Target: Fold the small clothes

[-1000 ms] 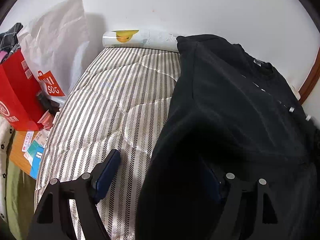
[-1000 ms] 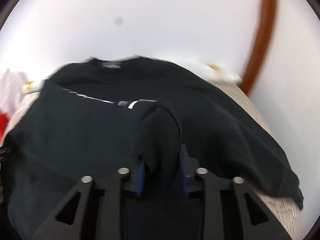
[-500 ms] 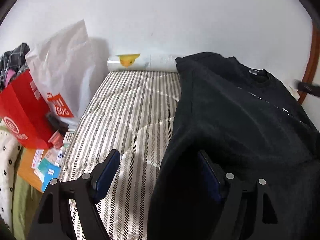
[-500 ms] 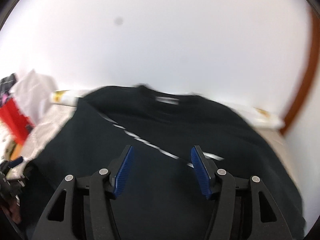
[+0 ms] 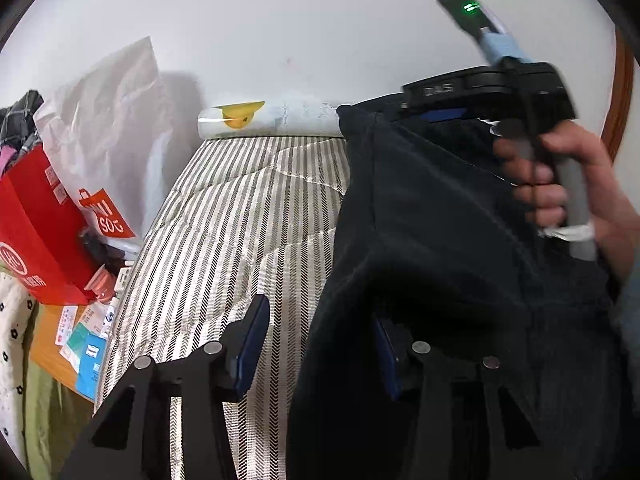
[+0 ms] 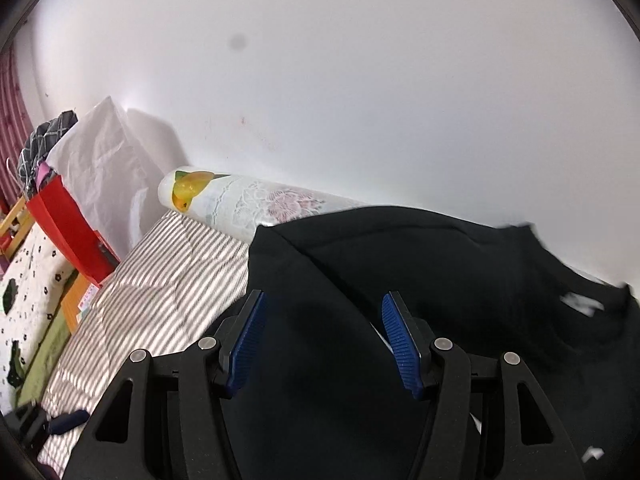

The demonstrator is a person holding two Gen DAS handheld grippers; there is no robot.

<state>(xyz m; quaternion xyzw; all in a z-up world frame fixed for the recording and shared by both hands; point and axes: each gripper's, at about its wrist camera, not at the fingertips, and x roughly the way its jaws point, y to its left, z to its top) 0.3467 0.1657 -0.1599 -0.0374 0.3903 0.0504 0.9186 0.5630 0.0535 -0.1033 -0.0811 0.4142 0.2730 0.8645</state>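
Observation:
A black sweatshirt (image 5: 440,220) lies on the striped mattress (image 5: 240,220), filling the right half of the left wrist view. My left gripper (image 5: 320,344) is open at the garment's left edge; cloth drapes over its right finger. My right gripper (image 6: 322,336) is open and empty above the black sweatshirt (image 6: 400,280) near its far left corner. In the left wrist view the right gripper's body (image 5: 500,92) hovers over the collar end, held by a hand (image 5: 568,188).
A rolled floral mat (image 6: 248,200) lies along the white wall behind the mattress. A white shopping bag (image 5: 108,132) and a red bag (image 5: 36,224) stand to the left. Papers lie on a wooden surface (image 5: 76,344) at the mattress's left edge.
My right gripper let go of the black fold it held, opened, and swung left over the sweatshirt's far corner. The left gripper stayed open at the garment's edge.

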